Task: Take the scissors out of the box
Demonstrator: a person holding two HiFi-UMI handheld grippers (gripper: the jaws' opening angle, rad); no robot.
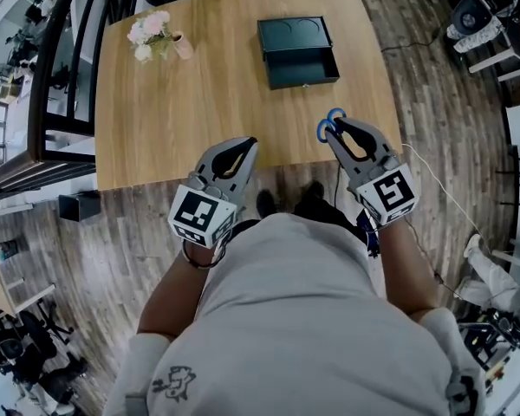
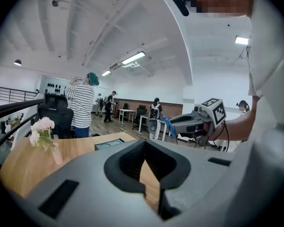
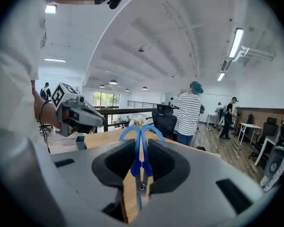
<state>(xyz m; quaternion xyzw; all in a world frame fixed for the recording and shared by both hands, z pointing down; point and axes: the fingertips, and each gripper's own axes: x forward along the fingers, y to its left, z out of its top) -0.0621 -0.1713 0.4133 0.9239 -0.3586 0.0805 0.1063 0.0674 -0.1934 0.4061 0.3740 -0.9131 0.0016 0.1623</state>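
The dark box lies open on the wooden table, far from both grippers; it also shows in the left gripper view. My right gripper hangs over the table's near edge, shut on the scissors. Their blades are pinched between the pads and the blue handles stick out beyond the tips. My left gripper is to the left by the same edge, jaws together with nothing in them.
A small vase of pale flowers stands at the table's far left. A black railing runs along the left of the table. People, chairs and desks stand in the room beyond. A white cable trails on the floor at right.
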